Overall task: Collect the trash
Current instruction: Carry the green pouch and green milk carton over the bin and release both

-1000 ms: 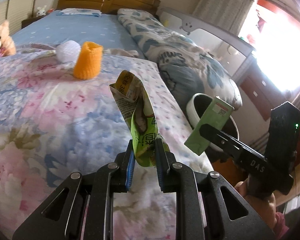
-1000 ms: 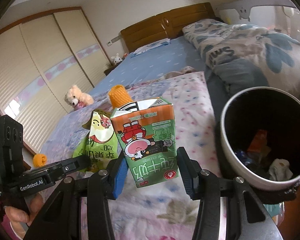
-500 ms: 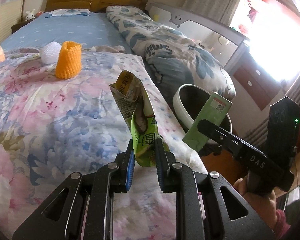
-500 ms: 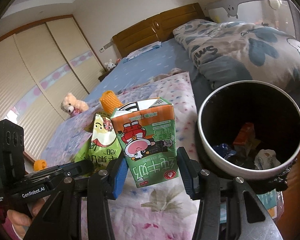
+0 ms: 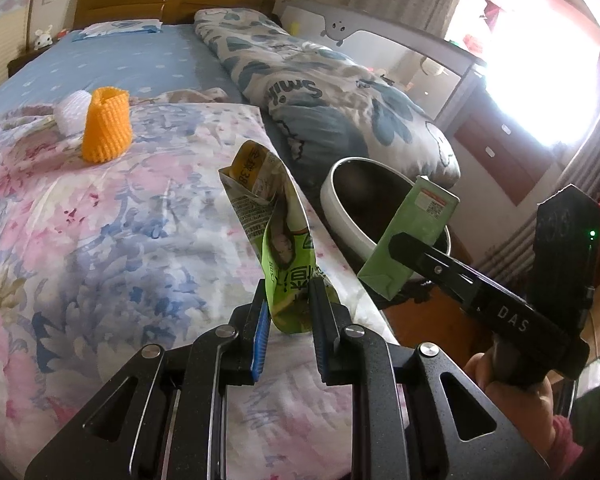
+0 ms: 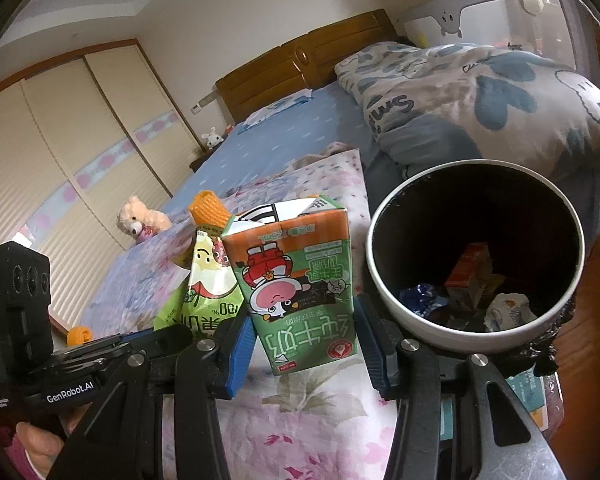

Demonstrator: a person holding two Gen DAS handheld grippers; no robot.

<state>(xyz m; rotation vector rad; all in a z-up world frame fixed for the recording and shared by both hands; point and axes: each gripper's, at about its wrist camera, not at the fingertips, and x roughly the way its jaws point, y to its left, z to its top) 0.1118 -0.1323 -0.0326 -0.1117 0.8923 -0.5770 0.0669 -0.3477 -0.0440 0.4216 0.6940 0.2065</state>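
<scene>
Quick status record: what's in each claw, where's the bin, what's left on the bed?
left claw: shut on green pouch
right claw: shut on milk carton, upside down
bin: beside the bed's edge, open, trash already inside
carton vs bin: beside the rim, not over the opening
bed: orange knit cup, white ball

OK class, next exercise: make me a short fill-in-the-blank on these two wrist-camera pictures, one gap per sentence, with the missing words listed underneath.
1. The right hand-held gripper is shut on a green milk ____.
2. The left hand-held gripper pinches a crumpled green juice pouch over the ____ bedspread.
3. The white bin beside the bed already holds some ____.
4. The knitted cup standing on the bedspread is ____.

Missing words: carton; floral; trash; orange
</scene>
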